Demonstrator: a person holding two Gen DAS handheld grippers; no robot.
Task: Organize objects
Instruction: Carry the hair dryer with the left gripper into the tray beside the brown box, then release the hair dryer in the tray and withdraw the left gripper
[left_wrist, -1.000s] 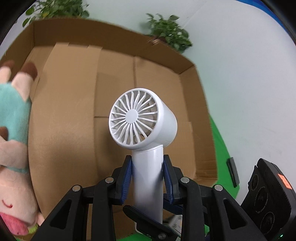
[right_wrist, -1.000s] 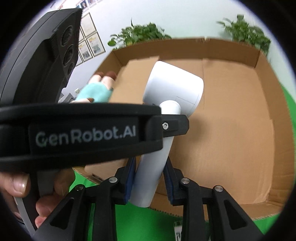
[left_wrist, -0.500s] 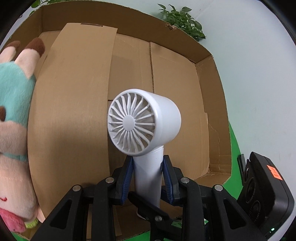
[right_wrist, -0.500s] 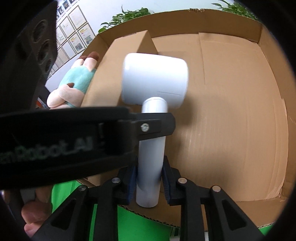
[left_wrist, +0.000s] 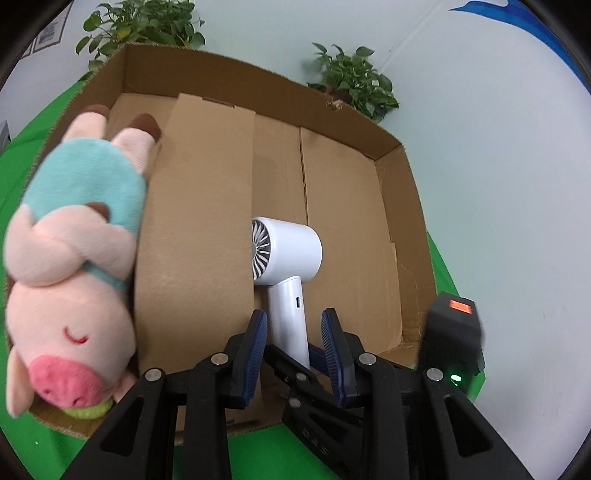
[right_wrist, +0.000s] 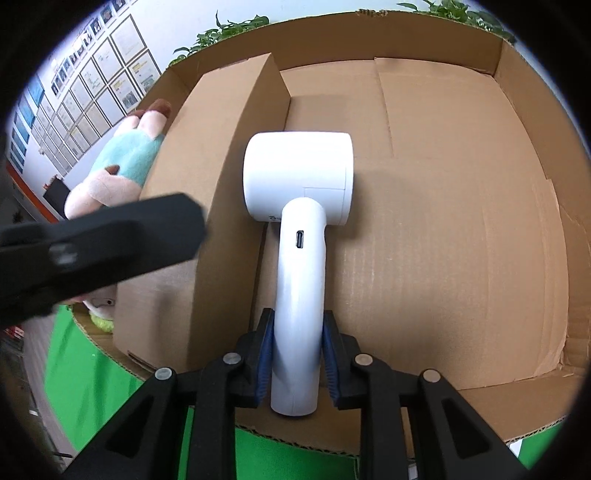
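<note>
A white handheld fan (right_wrist: 299, 206) is low inside a brown cardboard box (right_wrist: 461, 221), next to an upright cardboard divider (right_wrist: 221, 177). My right gripper (right_wrist: 298, 354) is shut on the fan's handle. In the left wrist view the fan (left_wrist: 284, 254) shows with its grille toward the divider (left_wrist: 199, 229). My left gripper (left_wrist: 295, 343) is open, its blue pads standing apart on either side of the handle without touching it. A pink and teal plush pig (left_wrist: 74, 251) lies in the box's left compartment.
The box stands on a green surface (left_wrist: 22, 155). Potted plants (left_wrist: 354, 81) stand behind the box against a pale wall. The left gripper's black body (right_wrist: 92, 243) crosses the left of the right wrist view. Framed papers (right_wrist: 92, 99) hang on the far wall.
My left gripper has let go of the fan's handle and drawn back. The right gripper has lowered the fan into the box beside the divider, still gripping it.
</note>
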